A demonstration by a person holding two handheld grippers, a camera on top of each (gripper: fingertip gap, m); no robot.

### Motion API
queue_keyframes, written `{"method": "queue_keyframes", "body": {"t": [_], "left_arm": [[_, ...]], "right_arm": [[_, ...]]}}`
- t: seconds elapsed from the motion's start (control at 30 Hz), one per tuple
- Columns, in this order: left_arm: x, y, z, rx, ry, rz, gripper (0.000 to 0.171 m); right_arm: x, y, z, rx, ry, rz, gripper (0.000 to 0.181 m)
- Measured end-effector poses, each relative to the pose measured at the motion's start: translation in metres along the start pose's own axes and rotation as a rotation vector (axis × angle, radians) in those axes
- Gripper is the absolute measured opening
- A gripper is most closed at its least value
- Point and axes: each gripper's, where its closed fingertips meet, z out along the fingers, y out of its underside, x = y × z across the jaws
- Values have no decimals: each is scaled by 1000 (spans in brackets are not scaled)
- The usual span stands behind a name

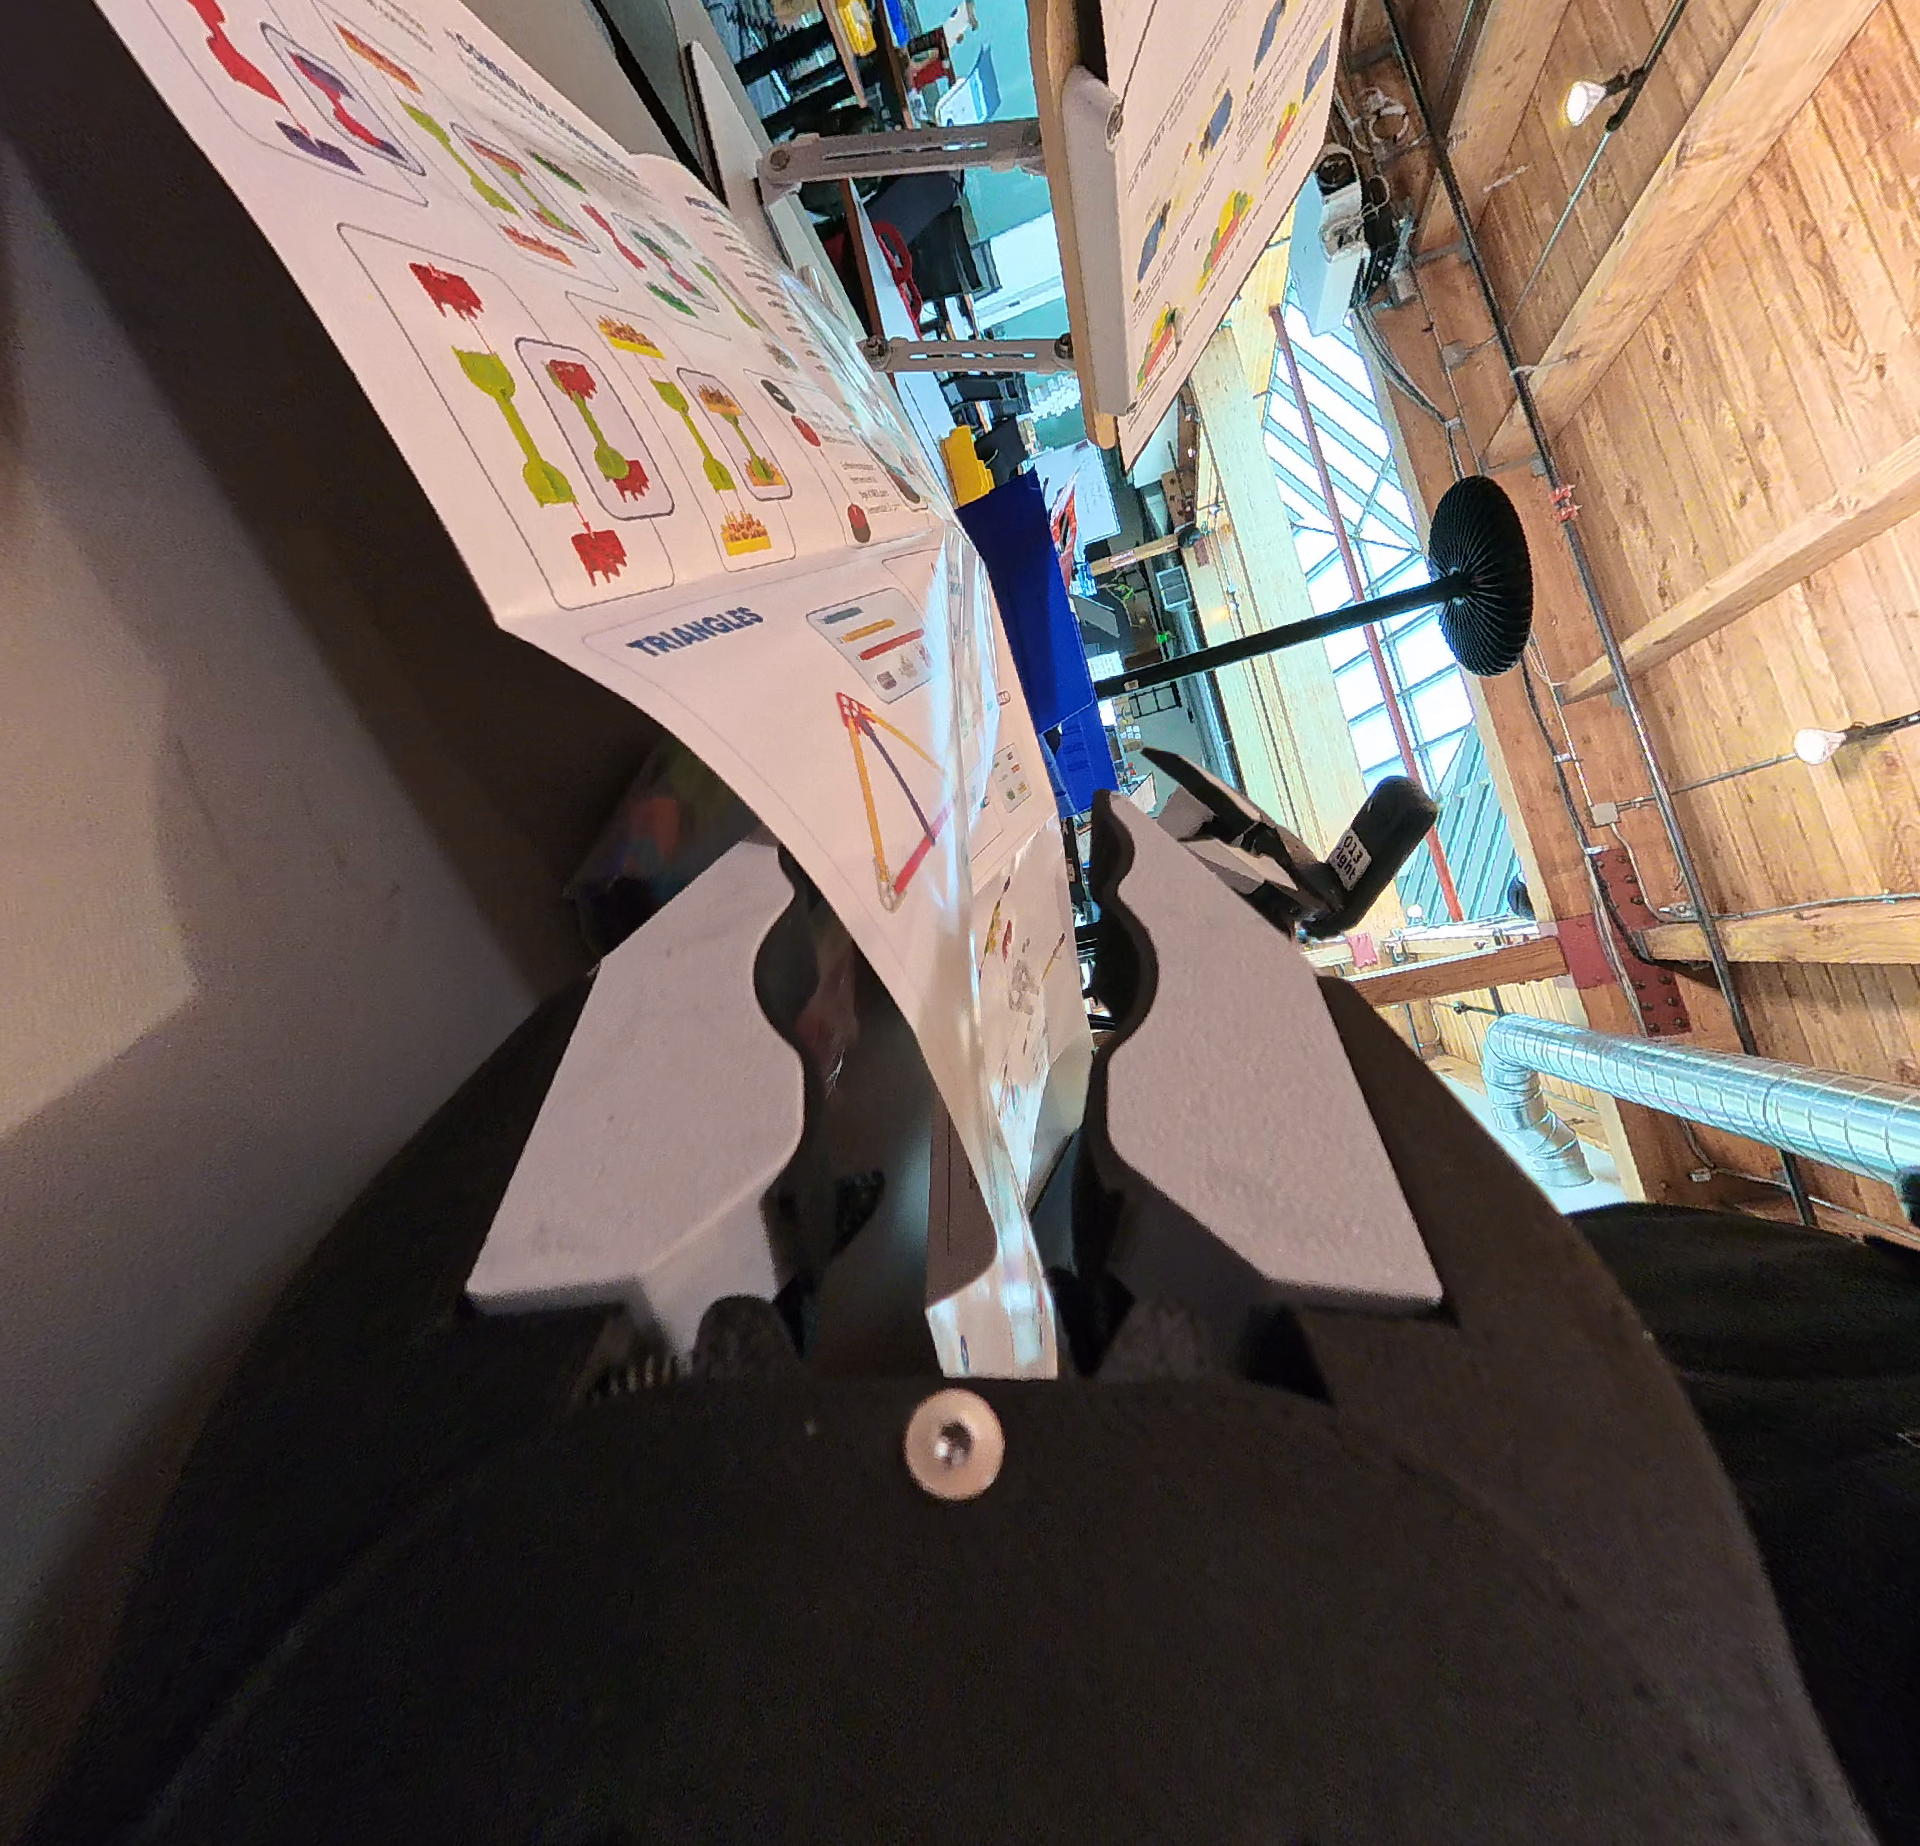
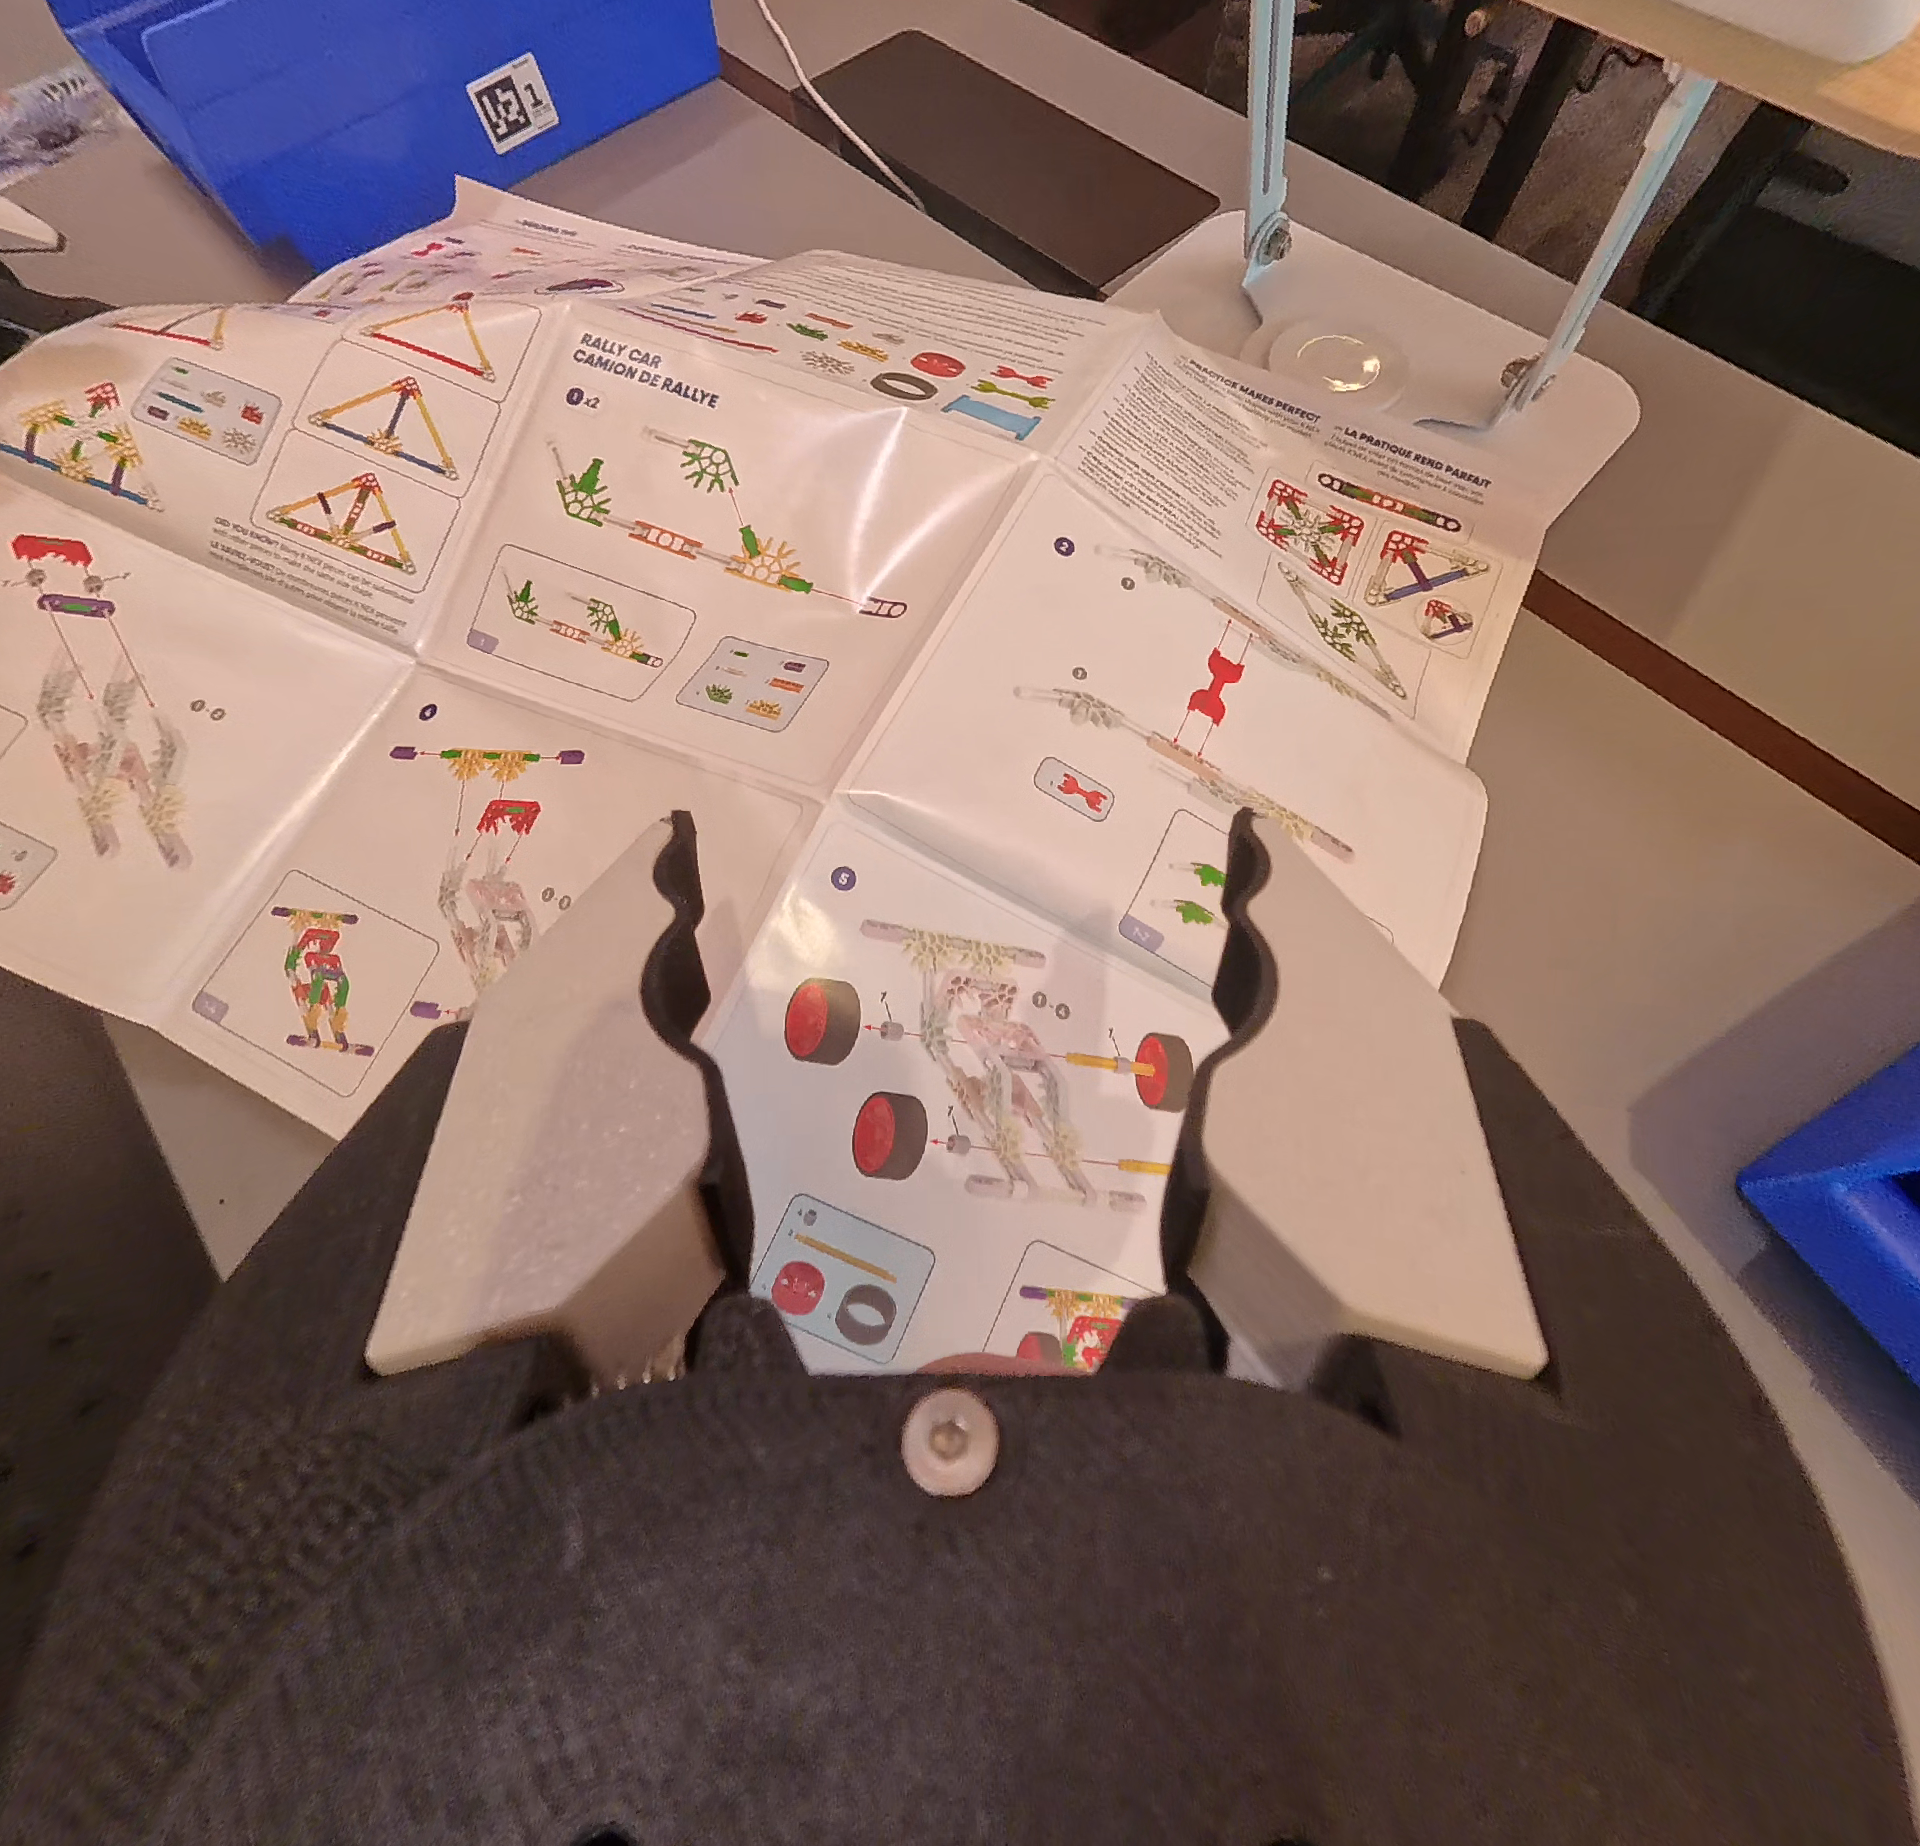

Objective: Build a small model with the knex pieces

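A large creased instruction sheet (image 2: 727, 570) with coloured building diagrams lies spread on the grey table (image 2: 1683, 861). My right gripper (image 2: 956, 830) is open and empty just above the sheet's near edge, its fingers on either side of a wheeled-car diagram. In the left wrist view the camera is turned on its side. The same sheet (image 1: 582, 362) curves up there, and one edge runs between the fingers of my left gripper (image 1: 945, 825). The jaws stand well apart and do not pinch it. The right gripper (image 1: 1278, 861) shows beyond the sheet.
A blue bin (image 2: 416, 61) with a tag stands at the back left. A black pad (image 2: 1018, 165) and a white stand base with a round lens (image 2: 1330, 362) lie behind the sheet. Another blue container (image 2: 1849, 1204) sits at the right edge. Some 40 cm of space lies between my two pairs of fingers.
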Motion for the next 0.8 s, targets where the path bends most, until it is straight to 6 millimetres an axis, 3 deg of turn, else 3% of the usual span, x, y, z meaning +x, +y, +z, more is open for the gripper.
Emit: {"method": "queue_keyframes", "body": {"t": [0.2, 0.67, 0.8], "left_arm": [[4, -7, 2, 18, 5, 24, 43], [19, -16, 0, 38, -6, 142, 3], [22, -16, -2, 27, -10, 167, 0]], "right_arm": [[0, 7, -6, 3, -1, 12, 99], [-5, 7, -8, 13, -20, 0, 98], [-6, 9, -5, 10, -28, -2, 98]]}}
